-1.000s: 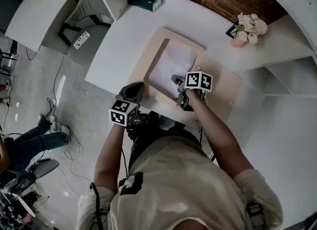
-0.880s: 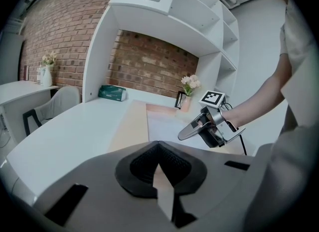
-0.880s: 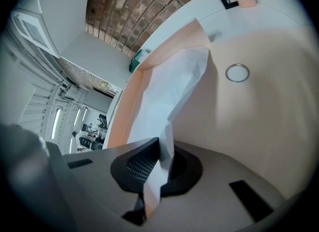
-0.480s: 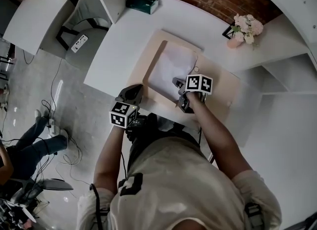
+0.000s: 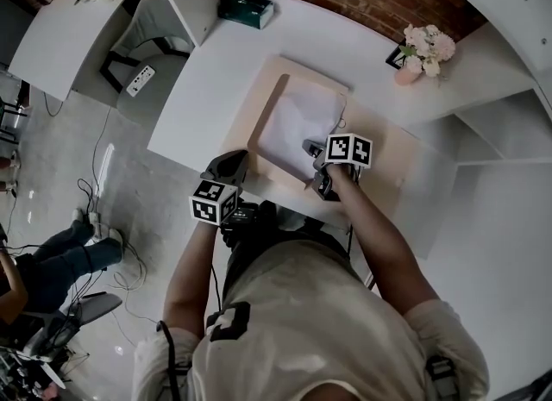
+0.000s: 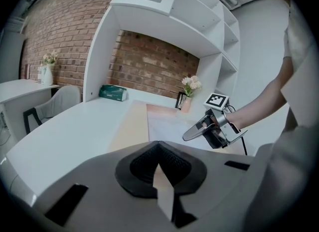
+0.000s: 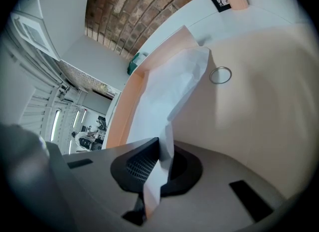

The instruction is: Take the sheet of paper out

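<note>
A white sheet of paper (image 5: 296,117) lies in an open peach folder (image 5: 384,171) on the white desk. My right gripper (image 5: 312,153) is shut on the sheet's near corner, which bends up and runs between its jaws (image 7: 160,148). From there the sheet (image 7: 172,89) stretches away over the folder (image 7: 254,106). My left gripper (image 5: 235,159) is at the folder's near left corner. Its jaws (image 6: 159,148) are together, with a pale strip of the folder's edge between them. The left gripper view shows the right gripper (image 6: 190,135) over the folder (image 6: 130,121).
A small metal ring (image 7: 220,75) lies on the folder beside the sheet. At the back of the desk stand a green tissue box (image 5: 244,9), a pink flower vase (image 5: 424,50) and a dark frame (image 5: 402,53). A chair (image 5: 142,33) and a seated person (image 5: 52,253) are off to the left.
The head view has shifted slightly. Both grippers hold the same places on the folder and the sheet. The person at the lower left has shifted their legs.
</note>
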{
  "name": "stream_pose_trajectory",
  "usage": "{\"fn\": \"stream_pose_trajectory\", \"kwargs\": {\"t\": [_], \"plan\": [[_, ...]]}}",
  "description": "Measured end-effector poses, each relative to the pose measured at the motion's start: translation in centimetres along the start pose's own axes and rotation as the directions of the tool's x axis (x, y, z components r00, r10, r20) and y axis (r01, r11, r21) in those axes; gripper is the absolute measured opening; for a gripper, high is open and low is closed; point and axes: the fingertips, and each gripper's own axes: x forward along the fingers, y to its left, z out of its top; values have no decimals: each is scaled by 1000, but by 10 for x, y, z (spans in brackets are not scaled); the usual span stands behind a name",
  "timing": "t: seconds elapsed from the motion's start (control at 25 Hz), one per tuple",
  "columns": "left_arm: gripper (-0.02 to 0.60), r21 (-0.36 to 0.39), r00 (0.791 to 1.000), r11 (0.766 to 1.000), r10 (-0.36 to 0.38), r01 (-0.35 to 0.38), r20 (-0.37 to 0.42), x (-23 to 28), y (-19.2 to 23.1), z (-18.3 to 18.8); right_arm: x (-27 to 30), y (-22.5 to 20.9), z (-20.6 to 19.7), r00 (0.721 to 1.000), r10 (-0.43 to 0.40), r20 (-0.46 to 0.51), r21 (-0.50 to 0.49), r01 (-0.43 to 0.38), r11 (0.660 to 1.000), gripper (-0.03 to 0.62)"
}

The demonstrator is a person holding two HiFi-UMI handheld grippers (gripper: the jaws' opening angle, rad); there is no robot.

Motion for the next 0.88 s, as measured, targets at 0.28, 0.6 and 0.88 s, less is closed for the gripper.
{"fn": "stream_pose_trajectory", "kwargs": {"t": [0.28,0.6,0.88], "plan": [[17,-19,1000,1000,11,-11,-3,-1,2,-1,-5,-4,-2,1000,6,4,7,-6,1000,28],[17,-40,1000,999,19,-19,-6,0,2,-1,-14,-10,-3,1000,11,15,22,-11,1000,28],[17,-42,1000,999,15,-15,-10,0,2,-1,-19,-15,-4,1000,0,22,5,0,1000,28]]}}
